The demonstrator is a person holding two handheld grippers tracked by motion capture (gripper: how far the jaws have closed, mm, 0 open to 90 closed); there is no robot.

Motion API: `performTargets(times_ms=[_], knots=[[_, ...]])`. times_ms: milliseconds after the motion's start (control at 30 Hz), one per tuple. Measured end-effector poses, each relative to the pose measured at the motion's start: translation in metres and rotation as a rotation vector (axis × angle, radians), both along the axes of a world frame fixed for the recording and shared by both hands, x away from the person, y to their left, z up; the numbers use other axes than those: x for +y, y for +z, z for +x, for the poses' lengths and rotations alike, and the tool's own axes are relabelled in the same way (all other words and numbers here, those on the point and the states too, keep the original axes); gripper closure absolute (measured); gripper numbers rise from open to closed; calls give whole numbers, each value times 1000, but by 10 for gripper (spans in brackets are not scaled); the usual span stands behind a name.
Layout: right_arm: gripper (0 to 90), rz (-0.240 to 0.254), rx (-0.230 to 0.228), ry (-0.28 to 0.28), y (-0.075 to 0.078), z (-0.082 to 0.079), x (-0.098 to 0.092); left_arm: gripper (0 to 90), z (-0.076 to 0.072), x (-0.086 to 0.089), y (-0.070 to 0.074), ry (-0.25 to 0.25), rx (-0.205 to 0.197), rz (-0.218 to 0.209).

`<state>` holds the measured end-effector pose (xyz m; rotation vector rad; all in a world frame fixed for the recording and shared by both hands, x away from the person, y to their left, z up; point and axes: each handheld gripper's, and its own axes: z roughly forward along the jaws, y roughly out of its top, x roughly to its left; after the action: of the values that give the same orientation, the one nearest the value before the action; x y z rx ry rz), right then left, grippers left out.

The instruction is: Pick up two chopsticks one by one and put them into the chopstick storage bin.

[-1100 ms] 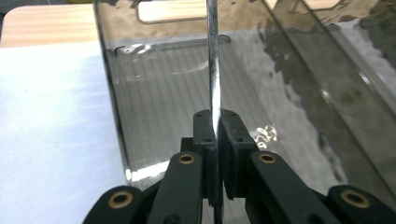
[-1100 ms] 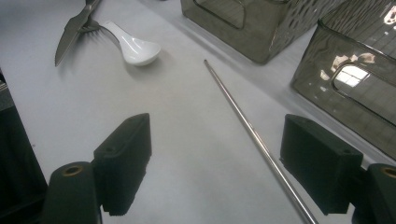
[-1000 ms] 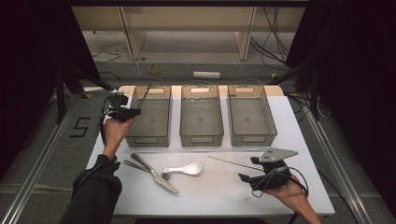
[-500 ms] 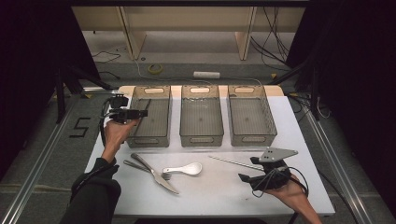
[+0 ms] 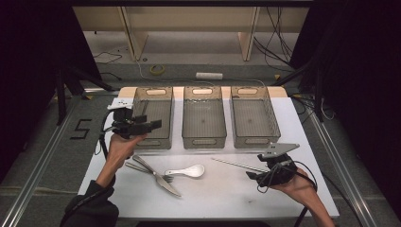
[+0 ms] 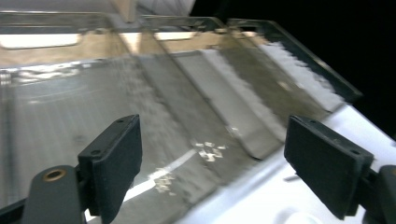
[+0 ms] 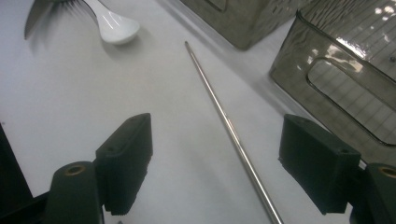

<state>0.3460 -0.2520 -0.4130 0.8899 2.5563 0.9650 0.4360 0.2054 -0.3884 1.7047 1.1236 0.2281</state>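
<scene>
**Both grippers open, cutlery on the table**

While our left gripper (image 5: 153, 125) hangs over the near left corner of the left bin (image 5: 152, 94), left of frame centre in the high view, its jaws have just been opening and now stand wide w/ nothing between them. Its own view looks across that ribbed grey bin (image 6: 140, 88), blurred, w/ the white table (image 6: 261, 196) at lower right.

We keep our right gripper (image 5: 251, 176) low over the table (image 5: 222, 198) at lower right of the high view, jaws spread wide, nothing gripped. Its view shows the metal rod (image 7: 229, 126) running on the white surface between the two pads, touching neither. In the high view the rod (image 5: 236, 165) lies just left of that gripper, in front of the right bin (image 5: 272, 118).

Lower centre-left of the high view: white spoon (image 5: 187, 171), w/ a fork (image 5: 146, 165) and knife (image 5: 163, 182) crossed just left of it. Middle bin (image 5: 204, 93) sits between the other two.
</scene>
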Motion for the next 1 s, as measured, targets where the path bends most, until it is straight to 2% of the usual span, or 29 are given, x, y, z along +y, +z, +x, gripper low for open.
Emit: performTargets(times_ms=[100, 167, 233, 400, 533, 700, 767, 833, 1000], knots=[[265, -60, 38, 11, 0, 9, 2, 179, -15, -9, -1, -31, -38, 13], [267, -101, 46, 16, 0, 13, 4, 172, -26, -15, 0, -57, -60, 25], [268, -136, 67, 22, 0, 19, 6, 168, -36, -19, 1, -82, -83, 17], [269, -179, 98, 19, -2, 30, 10, 164, -54, -24, 2, -107, -138, 38], [275, -218, 125, 19, -4, 36, 12, 164, -65, -26, -3, -110, -154, 51], [321, -276, 158, 37, -3, 43, 15, 164, -77, -29, -8, -139, -162, 35], [348, -318, 169, 42, -3, 46, 17, 165, -83, -32, -9, -147, -172, 42], [362, -355, 184, 51, -4, 49, 20, 164, -89, -34, -9, -158, -175, 33], [437, -414, 215, 79, -9, 58, 24, 164, -97, -38, -12, -179, -182, 64]])
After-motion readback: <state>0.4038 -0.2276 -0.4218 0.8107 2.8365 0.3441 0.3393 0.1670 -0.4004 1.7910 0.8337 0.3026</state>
